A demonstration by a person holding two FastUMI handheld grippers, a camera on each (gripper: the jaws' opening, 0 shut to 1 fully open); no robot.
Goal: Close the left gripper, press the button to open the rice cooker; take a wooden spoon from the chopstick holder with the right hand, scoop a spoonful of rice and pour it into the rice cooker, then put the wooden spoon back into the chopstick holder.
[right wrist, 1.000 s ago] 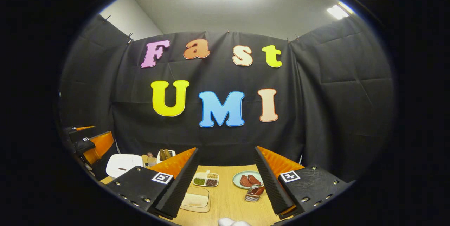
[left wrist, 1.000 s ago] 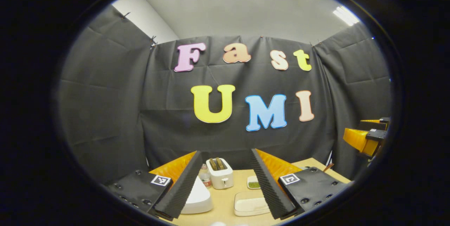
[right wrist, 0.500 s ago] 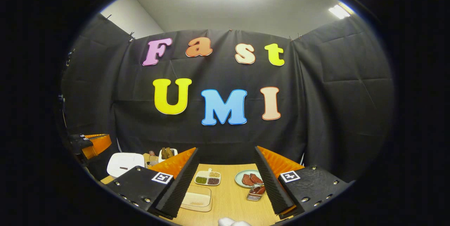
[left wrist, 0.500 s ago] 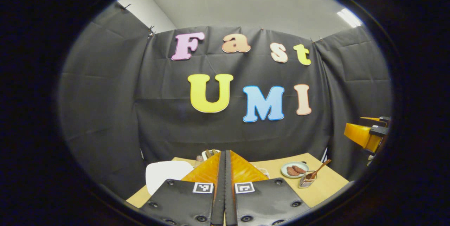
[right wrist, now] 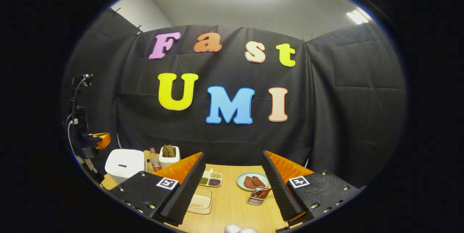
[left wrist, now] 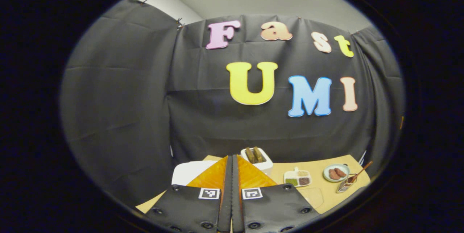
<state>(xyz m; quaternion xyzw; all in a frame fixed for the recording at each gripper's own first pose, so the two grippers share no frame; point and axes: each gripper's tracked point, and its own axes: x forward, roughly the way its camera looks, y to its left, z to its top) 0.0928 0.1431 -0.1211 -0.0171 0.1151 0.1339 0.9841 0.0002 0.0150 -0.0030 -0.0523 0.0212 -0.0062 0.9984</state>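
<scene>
A second ago the left gripper (left wrist: 232, 175) was spread wide; now its fingers are pressed together on nothing, and it has swung left toward the white rice cooker (left wrist: 188, 173), which sits just behind its tips with the lid down. So the first step looks done, and pressing the button comes next. The right gripper (right wrist: 232, 178) stays spread and empty above the table (right wrist: 232, 204). The wooden spoon (left wrist: 357, 173) leans in the chopstick holder (left wrist: 343, 186) at the far right, untouched
</scene>
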